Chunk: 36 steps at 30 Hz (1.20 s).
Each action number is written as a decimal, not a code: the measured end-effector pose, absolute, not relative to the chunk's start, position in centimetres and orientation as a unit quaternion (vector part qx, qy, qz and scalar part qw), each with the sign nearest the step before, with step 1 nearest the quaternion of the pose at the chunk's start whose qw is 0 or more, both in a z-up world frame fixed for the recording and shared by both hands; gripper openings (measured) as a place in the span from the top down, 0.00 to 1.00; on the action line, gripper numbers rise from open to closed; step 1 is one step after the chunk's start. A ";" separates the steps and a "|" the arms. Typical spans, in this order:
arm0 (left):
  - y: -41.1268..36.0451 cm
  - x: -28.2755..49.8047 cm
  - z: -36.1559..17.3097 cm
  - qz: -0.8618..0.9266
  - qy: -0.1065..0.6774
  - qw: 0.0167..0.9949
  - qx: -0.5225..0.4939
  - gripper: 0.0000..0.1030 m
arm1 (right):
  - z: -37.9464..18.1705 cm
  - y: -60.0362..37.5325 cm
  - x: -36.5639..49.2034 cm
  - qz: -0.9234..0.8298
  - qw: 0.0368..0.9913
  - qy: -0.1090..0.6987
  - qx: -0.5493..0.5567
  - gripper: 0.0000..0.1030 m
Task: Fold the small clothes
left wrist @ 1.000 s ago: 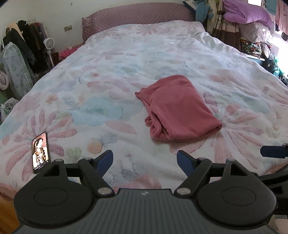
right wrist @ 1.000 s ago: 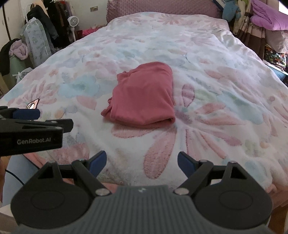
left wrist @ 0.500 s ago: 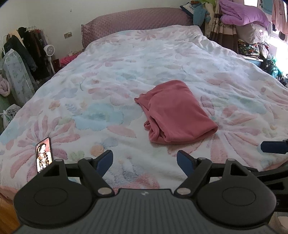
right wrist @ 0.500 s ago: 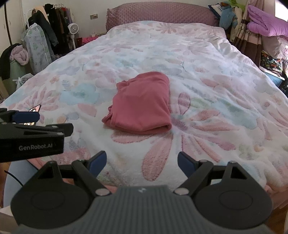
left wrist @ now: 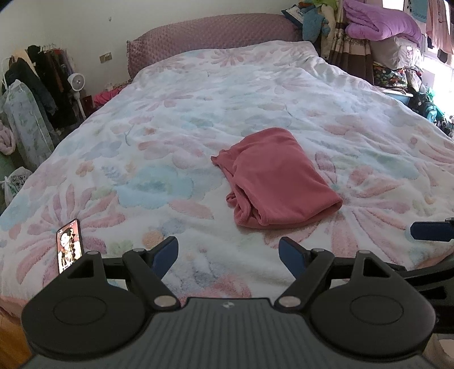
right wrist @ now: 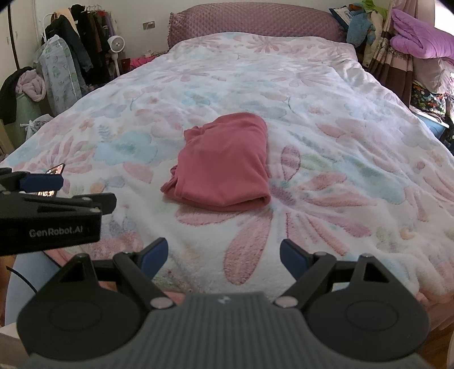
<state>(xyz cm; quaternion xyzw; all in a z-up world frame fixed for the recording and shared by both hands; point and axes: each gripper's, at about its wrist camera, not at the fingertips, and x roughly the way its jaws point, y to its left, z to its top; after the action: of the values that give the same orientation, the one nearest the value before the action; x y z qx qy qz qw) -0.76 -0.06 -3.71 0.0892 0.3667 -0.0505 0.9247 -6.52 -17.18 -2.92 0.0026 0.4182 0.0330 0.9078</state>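
Observation:
A dusty-red small garment (left wrist: 276,178) lies folded into a compact bundle on the floral bedspread (left wrist: 198,119); it also shows in the right wrist view (right wrist: 224,164). My left gripper (left wrist: 228,254) is open and empty, held near the foot of the bed, well short of the garment. My right gripper (right wrist: 224,252) is open and empty, also back from the garment. The left gripper's side shows at the left of the right wrist view (right wrist: 51,210), and a right fingertip (left wrist: 431,231) shows at the right edge of the left wrist view.
A phone (left wrist: 69,245) with a lit screen lies on the bed's near left. A clothes rack (right wrist: 73,54) and fan (right wrist: 116,45) stand left of the bed. Piled bedding and clothes (left wrist: 383,31) stand on the right. A quilted headboard (right wrist: 255,21) is at the far end.
Both grippers have drawn back and risen away from the garment, which now looks farther off. The garment has not moved. Both stay open.

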 end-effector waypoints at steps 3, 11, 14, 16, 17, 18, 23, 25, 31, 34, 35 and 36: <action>-0.1 -0.7 -3.6 -0.050 0.364 0.926 0.090 0.09 | -2.8 -17.2 -6.6 0.033 0.909 0.415 0.002 0.20; 0.1 -0.5 -3.1 -0.049 0.354 0.930 0.089 0.09 | -2.4 -17.7 -6.4 0.034 0.911 0.411 0.000 0.20; 0.1 -0.5 -3.0 -0.050 0.351 0.931 0.089 0.09 | -2.2 -17.7 -6.4 0.032 0.912 0.409 0.001 0.20; 0.0 -0.5 -2.9 -0.050 0.349 0.931 0.090 0.09 | -2.2 -17.8 -6.4 0.032 0.912 0.408 0.000 0.20; 0.0 -0.5 -2.9 -0.050 0.349 0.931 0.091 0.09 | -2.2 -17.8 -6.4 0.032 0.912 0.409 0.000 0.20; 0.0 -0.5 -2.9 -0.050 0.349 0.931 0.089 0.09 | -2.2 -17.9 -6.4 0.032 0.912 0.409 0.000 0.20; 0.0 -0.5 -2.9 -0.050 0.350 0.931 0.089 0.09 | -2.1 -18.0 -6.3 0.031 0.913 0.406 0.000 0.20; 0.0 -0.5 -2.9 -0.049 0.349 0.932 0.090 0.09 | -2.1 -18.0 -6.3 0.030 0.914 0.406 -0.001 0.20; 0.1 -0.5 -2.8 -0.050 0.350 0.931 0.088 0.09 | -2.1 -18.1 -6.3 0.030 0.914 0.405 -0.001 0.20; 0.1 -0.5 -2.7 -0.049 0.350 0.931 0.088 0.09 | -2.1 -18.1 -6.3 0.031 0.914 0.406 0.000 0.20; 0.2 -0.5 -2.7 -0.049 0.350 0.931 0.088 0.09 | -2.1 -18.1 -6.3 0.030 0.914 0.405 0.000 0.20; 0.1 -0.5 -2.7 -0.049 0.350 0.931 0.088 0.09 | -2.1 -18.1 -6.3 0.031 0.914 0.405 -0.001 0.20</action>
<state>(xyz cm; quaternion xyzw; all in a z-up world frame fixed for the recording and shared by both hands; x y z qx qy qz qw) -0.53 0.14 -2.66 0.0877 0.3500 -0.0486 0.9314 -6.30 -18.11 -2.13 -0.0005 0.4053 0.0306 0.9137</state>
